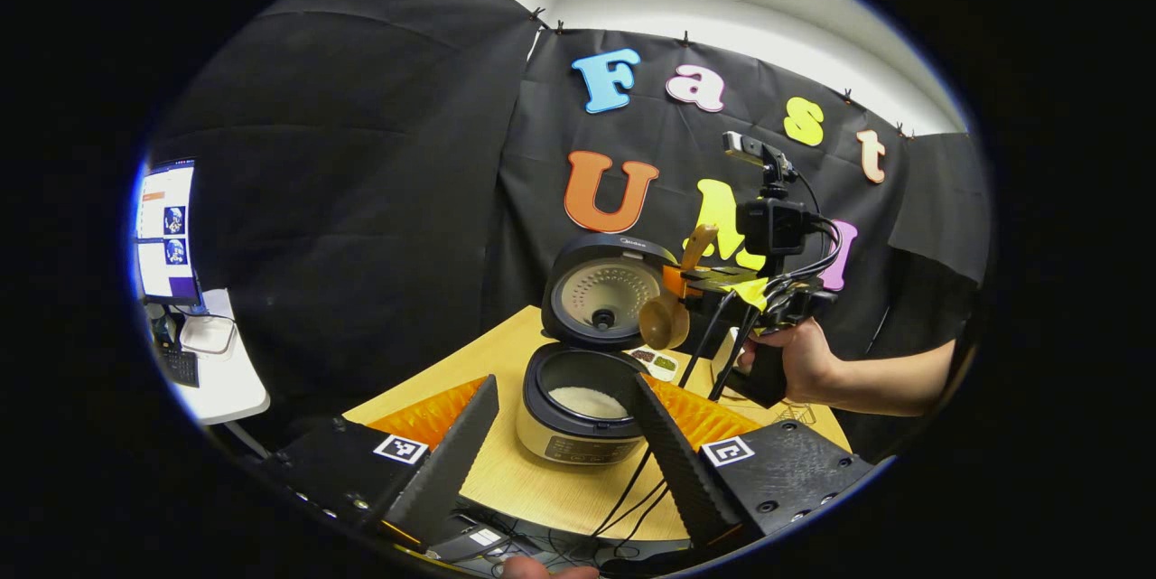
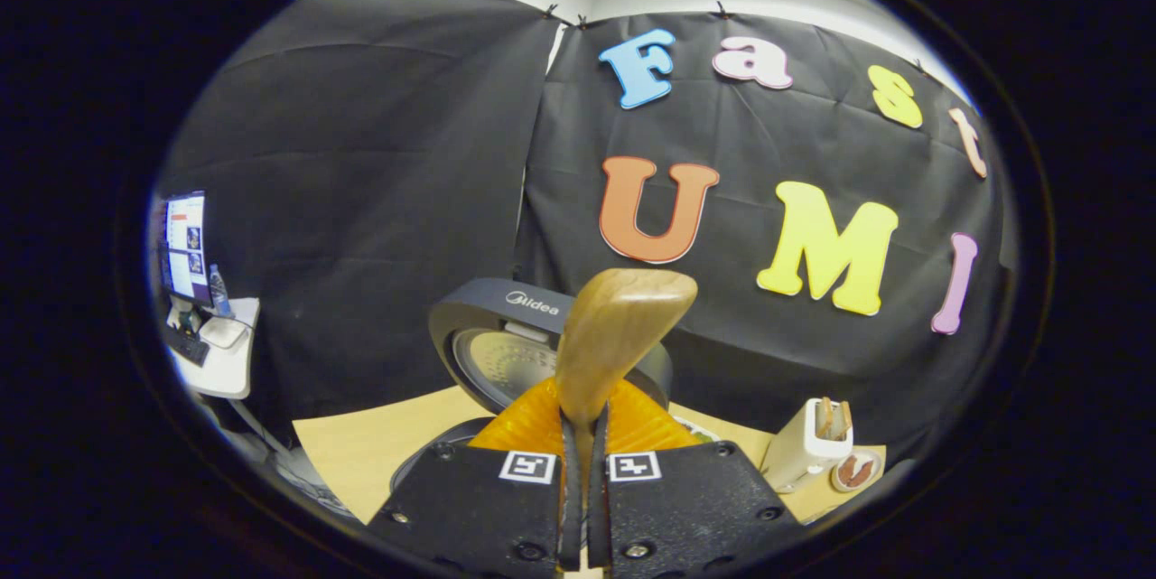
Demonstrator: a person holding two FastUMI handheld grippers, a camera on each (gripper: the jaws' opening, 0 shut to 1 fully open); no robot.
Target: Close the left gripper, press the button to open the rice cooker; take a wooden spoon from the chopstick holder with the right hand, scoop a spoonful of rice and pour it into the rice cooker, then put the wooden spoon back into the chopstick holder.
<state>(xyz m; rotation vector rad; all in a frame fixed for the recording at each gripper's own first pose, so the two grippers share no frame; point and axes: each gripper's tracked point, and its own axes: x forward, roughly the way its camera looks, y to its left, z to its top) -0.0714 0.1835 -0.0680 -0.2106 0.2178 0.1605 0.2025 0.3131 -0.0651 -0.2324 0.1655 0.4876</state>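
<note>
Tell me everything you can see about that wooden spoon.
The wooden spoon looks like smooth, light-brown wood, with a round bowl and a handle that widens to a flat, rounded end. The right gripper is shut on its handle, both fingers pressing it. In the left gripper view it hangs bowl-down, tilted, above the open rice cooker, in front of its raised lid. Whether rice remains in the bowl cannot be told.

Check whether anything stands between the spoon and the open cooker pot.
Nothing visible does. The right gripper holds the spoon above the cooker, whose lid stands raised behind the pot. The spoon bowl hangs over the pot's far rim, with open air below it. Rice already lies inside.
</note>
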